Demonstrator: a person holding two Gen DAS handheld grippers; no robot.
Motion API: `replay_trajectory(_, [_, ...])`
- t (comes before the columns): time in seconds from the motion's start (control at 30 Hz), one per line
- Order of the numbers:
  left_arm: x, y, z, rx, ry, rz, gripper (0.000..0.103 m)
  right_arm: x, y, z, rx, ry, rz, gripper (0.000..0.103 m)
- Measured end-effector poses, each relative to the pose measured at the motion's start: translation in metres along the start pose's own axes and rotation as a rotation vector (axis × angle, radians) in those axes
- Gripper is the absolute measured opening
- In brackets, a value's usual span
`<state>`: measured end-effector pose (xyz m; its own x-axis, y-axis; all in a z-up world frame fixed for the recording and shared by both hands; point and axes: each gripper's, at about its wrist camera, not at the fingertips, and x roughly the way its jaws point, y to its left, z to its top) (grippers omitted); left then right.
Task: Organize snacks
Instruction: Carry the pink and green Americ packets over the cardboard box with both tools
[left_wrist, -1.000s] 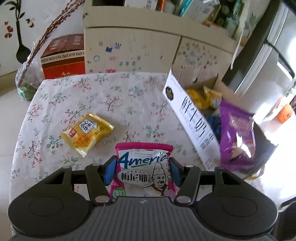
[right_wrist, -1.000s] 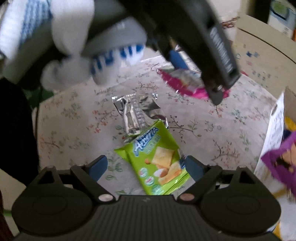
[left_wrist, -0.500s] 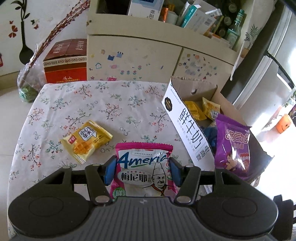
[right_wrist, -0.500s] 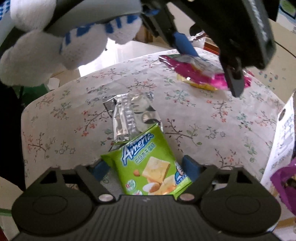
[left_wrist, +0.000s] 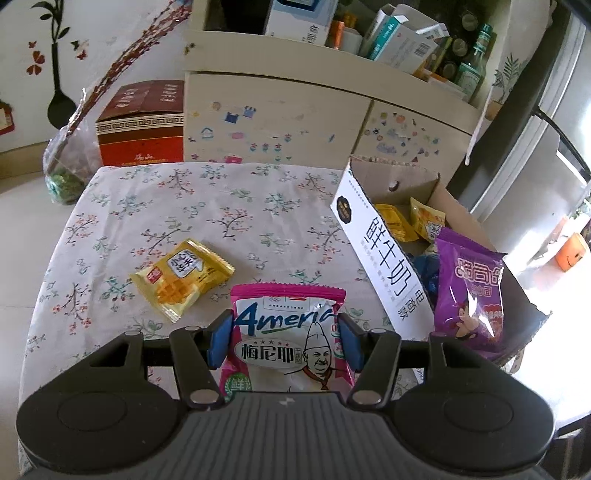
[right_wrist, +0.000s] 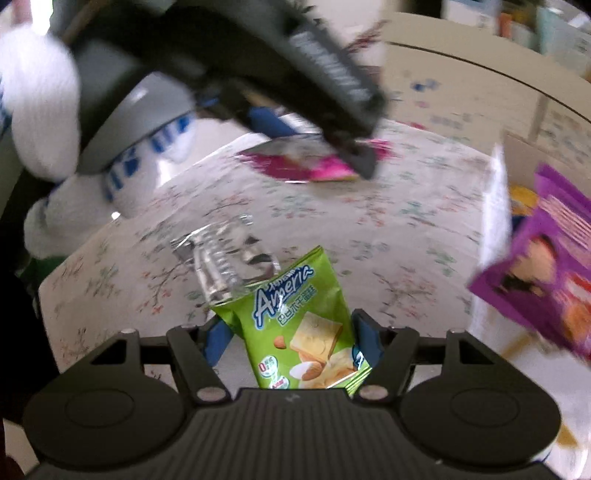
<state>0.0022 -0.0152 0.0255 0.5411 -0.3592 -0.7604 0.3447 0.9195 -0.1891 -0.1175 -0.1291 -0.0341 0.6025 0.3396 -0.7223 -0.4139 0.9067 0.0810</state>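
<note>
Left gripper (left_wrist: 282, 341): pinching the pink packet (left_wrist: 288, 343) across its width, long axis pointing straight ahead, held above the flowered tablecloth (left_wrist: 221, 210). Cardboard box (left_wrist: 384, 266) ahead and to the right, nearer this hand; yellow packet (left_wrist: 183, 273) lying flat ahead to the left. Right gripper (right_wrist: 291, 341): jaws closing on the green packet (right_wrist: 299, 325), which stands tilted between them; contact of the pads probably made, though blur prevents certainty. Silver wrapper (right_wrist: 225, 258) on the cloth just beyond. Purple bag (right_wrist: 546, 273) leaning out of the box at far right.
</note>
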Motion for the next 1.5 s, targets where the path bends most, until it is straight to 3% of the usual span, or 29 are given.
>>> replay_trajectory(0.3, [-0.02, 0.018, -0.025, -0.115, -0.034, 0.01, 0.064, -0.018, -0.014, -0.015, 0.226, -0.021, -0.051, 0.07])
replay_trajectory(0.53, [-0.041, 0.023, -0.044, -0.188, -0.058, 0.032, 0.064, -0.02, -0.021, -0.022, 0.295, -0.024, -0.127, 0.07])
replay_trajectory(1.07, [-0.066, 0.025, -0.054, -0.222, -0.106, 0.104, 0.064, -0.016, 0.011, -0.017, 0.188, 0.008, -0.154, 0.07])
replay_trajectory(1.5, [-0.071, 0.03, -0.052, -0.292, -0.135, 0.132, 0.064, -0.053, -0.001, 0.008, 0.226, -0.128, -0.187, 0.07])
